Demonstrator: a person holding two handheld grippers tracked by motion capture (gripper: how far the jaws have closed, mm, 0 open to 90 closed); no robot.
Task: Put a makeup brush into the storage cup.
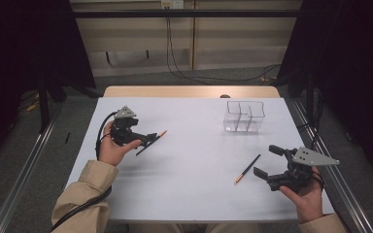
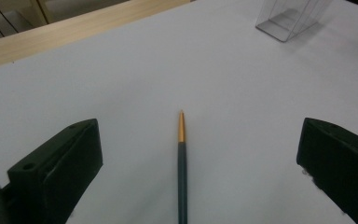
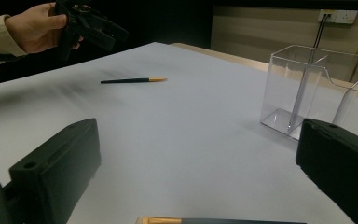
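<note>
Two dark pens with orange tips lie on the white table [image 1: 194,160]. One pen [image 1: 151,141] [image 2: 182,163] [image 3: 133,80] lies left of centre, straight ahead between the jaws of my left gripper [image 1: 145,139] [image 2: 198,133] [image 3: 103,30]. That gripper is open and held a little above the pen. The other pen [image 1: 247,169] [image 3: 223,220] lies at the right, just left of my right gripper [image 1: 268,161] [image 3: 198,128], which is open with nothing between its jaws. A clear divided container [image 1: 244,116] [image 2: 289,18] [image 3: 317,88] stands at the back right, with nothing in it.
A wooden strip [image 1: 192,91] borders the table's far edge. Black cables [image 1: 184,73] trail on the floor beyond it. Metal rails [image 1: 24,165] run along both sides of the table.
</note>
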